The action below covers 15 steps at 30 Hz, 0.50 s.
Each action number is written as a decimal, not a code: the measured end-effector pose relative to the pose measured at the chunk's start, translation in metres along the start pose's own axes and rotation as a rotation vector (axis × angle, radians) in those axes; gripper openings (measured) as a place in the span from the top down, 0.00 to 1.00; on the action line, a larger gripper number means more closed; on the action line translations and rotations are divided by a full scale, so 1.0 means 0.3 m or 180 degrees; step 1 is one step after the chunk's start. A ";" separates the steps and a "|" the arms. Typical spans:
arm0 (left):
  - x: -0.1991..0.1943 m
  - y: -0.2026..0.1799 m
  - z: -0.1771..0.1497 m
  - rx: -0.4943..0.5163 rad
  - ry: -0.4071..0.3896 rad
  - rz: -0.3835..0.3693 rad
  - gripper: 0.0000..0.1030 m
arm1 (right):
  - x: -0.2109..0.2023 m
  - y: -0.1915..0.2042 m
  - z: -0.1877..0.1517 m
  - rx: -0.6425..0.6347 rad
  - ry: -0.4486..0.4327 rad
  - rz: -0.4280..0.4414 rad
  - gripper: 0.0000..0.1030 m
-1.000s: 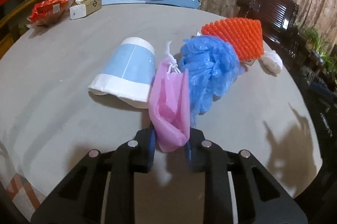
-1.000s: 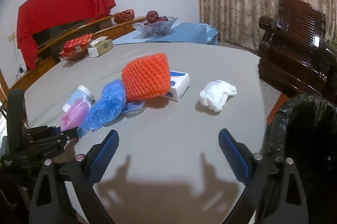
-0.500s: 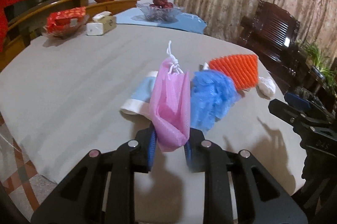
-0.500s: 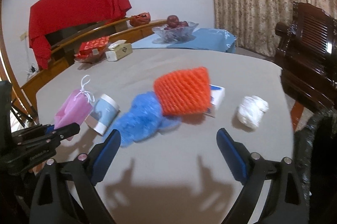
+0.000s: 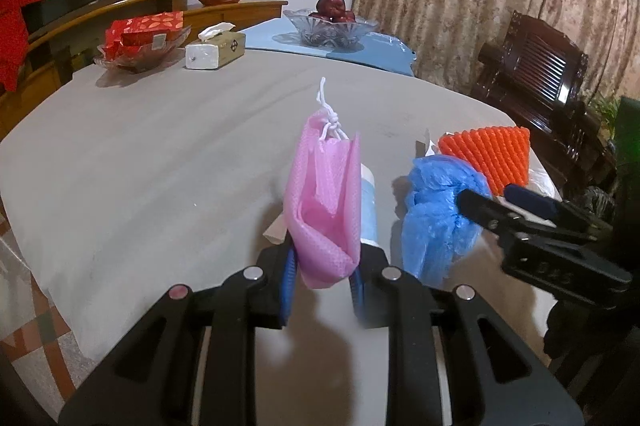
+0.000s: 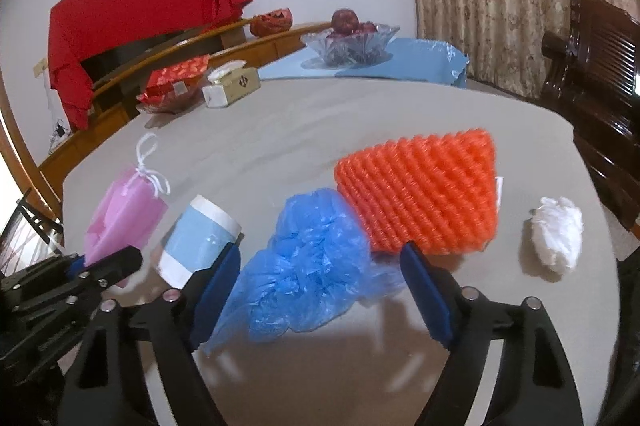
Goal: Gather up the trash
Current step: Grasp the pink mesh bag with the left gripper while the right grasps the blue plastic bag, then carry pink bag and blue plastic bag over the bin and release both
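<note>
Left gripper (image 5: 322,282) clamped on pink bag (image 5: 326,201). Right gripper (image 6: 320,286), nearer, jaws just narrowing yet open, straddling blue bag (image 6: 308,266) lying directly ahead.

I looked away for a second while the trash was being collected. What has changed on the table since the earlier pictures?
The left gripper, shut on the pink mesh bag, has lifted it off the table. The right gripper has moved in around the blue plastic bag, its jaws closing but not yet pressing it. The paper cup, orange foam net and white wad have stayed put.
</note>
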<state>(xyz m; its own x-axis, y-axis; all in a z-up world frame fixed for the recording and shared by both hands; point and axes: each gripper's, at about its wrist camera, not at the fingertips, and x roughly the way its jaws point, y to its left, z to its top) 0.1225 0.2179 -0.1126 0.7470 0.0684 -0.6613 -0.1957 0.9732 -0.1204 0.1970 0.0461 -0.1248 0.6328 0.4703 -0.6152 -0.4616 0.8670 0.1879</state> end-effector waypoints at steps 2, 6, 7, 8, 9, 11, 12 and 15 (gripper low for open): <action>-0.001 -0.001 -0.001 -0.0002 0.0001 -0.0002 0.79 | 0.029 0.014 -0.005 -0.0013 0.0086 0.0047 0.36; 0.005 0.005 0.002 -0.0018 0.0004 -0.0005 0.79 | 0.080 0.039 -0.021 -0.0067 0.0276 0.0118 0.54; 0.007 0.010 0.004 -0.0024 0.0006 -0.0005 0.79 | 0.090 0.041 -0.022 -0.0055 0.0316 0.0150 0.62; 0.007 0.011 0.005 -0.0027 0.0006 -0.0002 0.79 | 0.090 0.040 -0.021 -0.0036 0.0321 0.0180 0.68; 0.005 0.012 0.006 -0.0030 0.0005 0.0003 0.79 | 0.085 0.040 -0.021 -0.0025 0.0309 0.0196 0.71; -0.001 0.013 0.009 -0.0033 -0.0007 0.0007 0.79 | 0.069 0.037 -0.017 -0.0032 0.0295 0.0223 0.78; -0.008 0.011 0.012 -0.0034 -0.0023 0.0007 0.79 | 0.055 0.036 -0.014 -0.0035 0.0284 0.0247 0.78; -0.025 0.001 0.020 -0.0025 -0.0061 -0.0006 0.79 | 0.008 0.041 -0.006 -0.0037 0.0218 0.0339 0.80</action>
<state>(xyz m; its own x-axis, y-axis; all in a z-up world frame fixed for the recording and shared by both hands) 0.1207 0.2190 -0.1034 0.7593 0.0708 -0.6468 -0.1991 0.9717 -0.1274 0.1918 0.0577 -0.1252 0.5360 0.5470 -0.6430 -0.5314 0.8105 0.2465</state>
